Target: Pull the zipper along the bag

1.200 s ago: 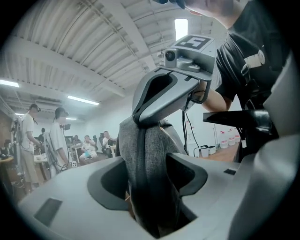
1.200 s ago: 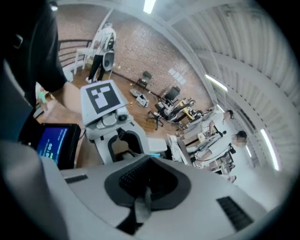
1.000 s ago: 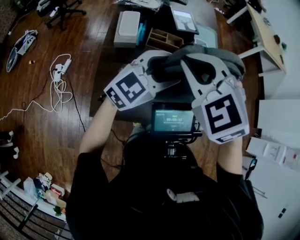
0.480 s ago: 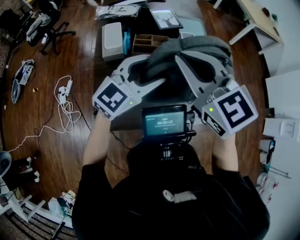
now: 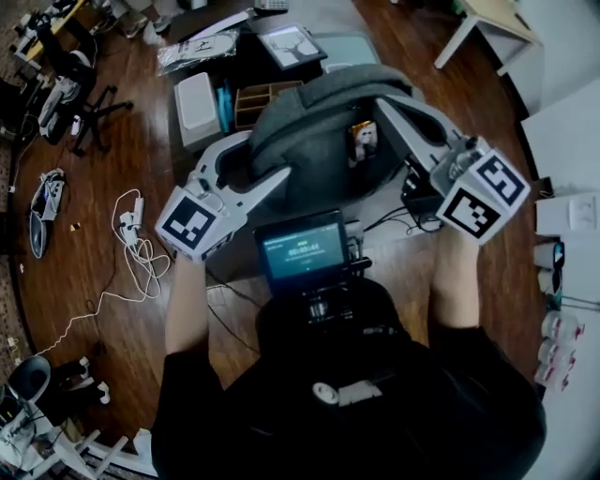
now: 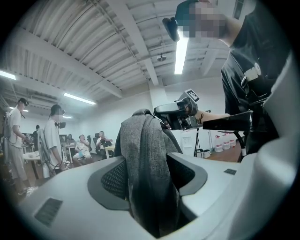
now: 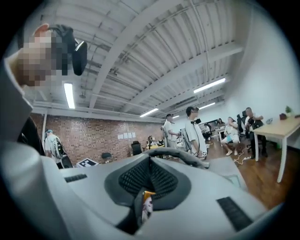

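One grey bag (image 5: 309,141), with one small tag (image 5: 363,139) on it; two grippers, a left gripper (image 5: 267,161) and a right gripper (image 5: 382,103); one white box (image 5: 197,105); one wooden tray (image 5: 255,98); one framed picture (image 5: 286,45); one small screen (image 5: 302,251); one office chair (image 5: 80,89); one white cable (image 5: 131,258).

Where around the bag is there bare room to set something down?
Free: wood floor right of the bag, up to the pale table. Crowded: tabletop behind the bag, with white box, wooden organizer and picture frame; left floor carries a cable.
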Motion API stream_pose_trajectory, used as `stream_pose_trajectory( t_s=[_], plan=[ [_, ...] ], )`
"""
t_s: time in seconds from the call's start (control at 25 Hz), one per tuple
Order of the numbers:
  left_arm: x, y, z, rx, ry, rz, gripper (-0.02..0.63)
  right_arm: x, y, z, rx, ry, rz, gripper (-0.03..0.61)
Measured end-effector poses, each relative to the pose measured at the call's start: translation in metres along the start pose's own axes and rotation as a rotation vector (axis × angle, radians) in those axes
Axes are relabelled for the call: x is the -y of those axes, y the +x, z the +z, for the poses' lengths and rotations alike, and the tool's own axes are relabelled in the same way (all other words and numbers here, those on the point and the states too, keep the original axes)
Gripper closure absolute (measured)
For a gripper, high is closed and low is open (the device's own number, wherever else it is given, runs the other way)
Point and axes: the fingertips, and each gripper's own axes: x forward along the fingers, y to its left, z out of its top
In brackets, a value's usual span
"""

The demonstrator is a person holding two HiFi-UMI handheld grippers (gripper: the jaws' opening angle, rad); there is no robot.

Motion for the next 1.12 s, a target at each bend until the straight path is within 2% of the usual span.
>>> stream_pose_trajectory(
  t_s=[0.16,0.32,0.6,0.8,1.0,1.12],
  plan=[
    [0.001,-0.003,-0.001,-0.028,0.001,-0.01,0.37,0.016,-0.016,0.002,0.027,0.049,0.003,0.565],
    [-0.003,-0.001,-0.001,-0.025,-0.002,-0.011,0.37,0.028,-0.023,0.01,0.033,0.031,-0.014,0.565],
    [-0.009,-0.005,-0.006,-0.028,-0.012,-0.011,0.37,0.051,-0.037,0.0,0.013,0.045,-0.053,0.563],
    [-0.016,-0.007,-0.007,-0.025,-0.022,-0.003,0.369,0.051,-0.033,-0.002,0.029,0.042,-0.049,0.561],
    [-0.023,-0.007,-0.008,-0.014,-0.044,0.029,0.364,0.048,-0.03,-0.002,0.101,-0.019,-0.042,0.554],
    [-0.037,-0.008,-0.011,-0.002,-0.064,0.069,0.344,0.044,-0.035,0.019,0.214,-0.088,-0.072,0.547]
  ],
)
